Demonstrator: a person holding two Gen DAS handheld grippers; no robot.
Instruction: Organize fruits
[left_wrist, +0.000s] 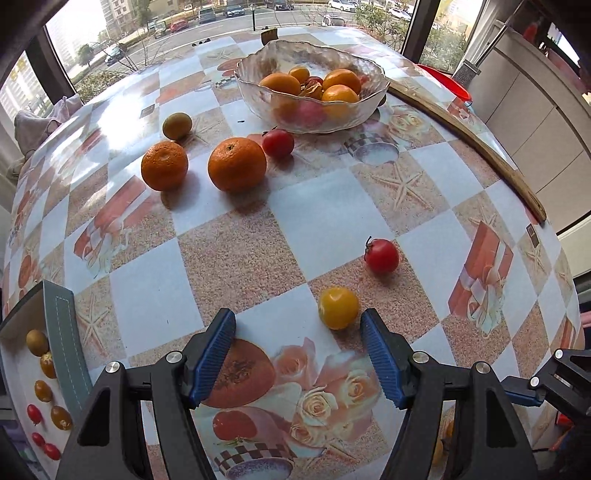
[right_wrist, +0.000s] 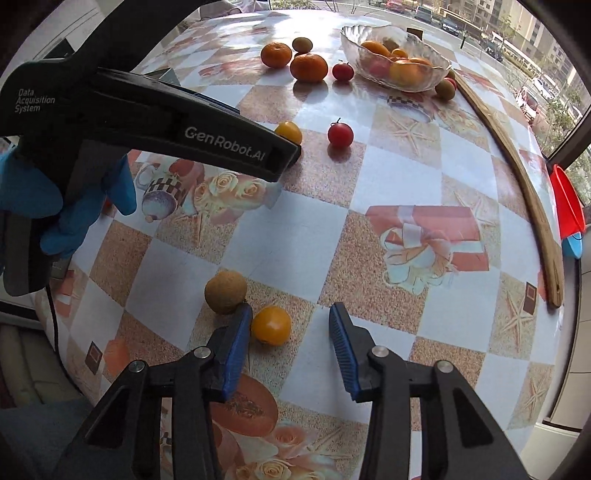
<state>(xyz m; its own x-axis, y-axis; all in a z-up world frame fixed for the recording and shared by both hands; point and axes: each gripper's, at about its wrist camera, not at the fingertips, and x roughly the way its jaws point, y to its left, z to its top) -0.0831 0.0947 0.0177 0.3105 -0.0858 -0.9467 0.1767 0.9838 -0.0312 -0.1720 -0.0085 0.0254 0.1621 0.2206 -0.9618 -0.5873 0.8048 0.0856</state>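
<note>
My left gripper (left_wrist: 298, 325) is open over the table; a yellow cherry tomato (left_wrist: 338, 307) lies just inside its right fingertip, and a red tomato (left_wrist: 382, 255) sits beyond. My right gripper (right_wrist: 291, 319) is open; an orange-yellow tomato (right_wrist: 270, 325) lies against its left finger, and a brown round fruit (right_wrist: 225, 292) sits just outside it. A glass bowl (left_wrist: 258, 94) with oranges and tomatoes stands at the far side. Two oranges (left_wrist: 236, 164) (left_wrist: 164, 165), a green fruit (left_wrist: 177, 126) and a red tomato (left_wrist: 277, 143) lie before it.
A box (left_wrist: 61, 332) with small fruits sits at the left table edge. A wooden strip (left_wrist: 476, 144) runs along the right edge, with a red basin (left_wrist: 448, 83) beyond. The left gripper's body (right_wrist: 147, 125), held by a blue-gloved hand (right_wrist: 62, 206), crosses the right wrist view.
</note>
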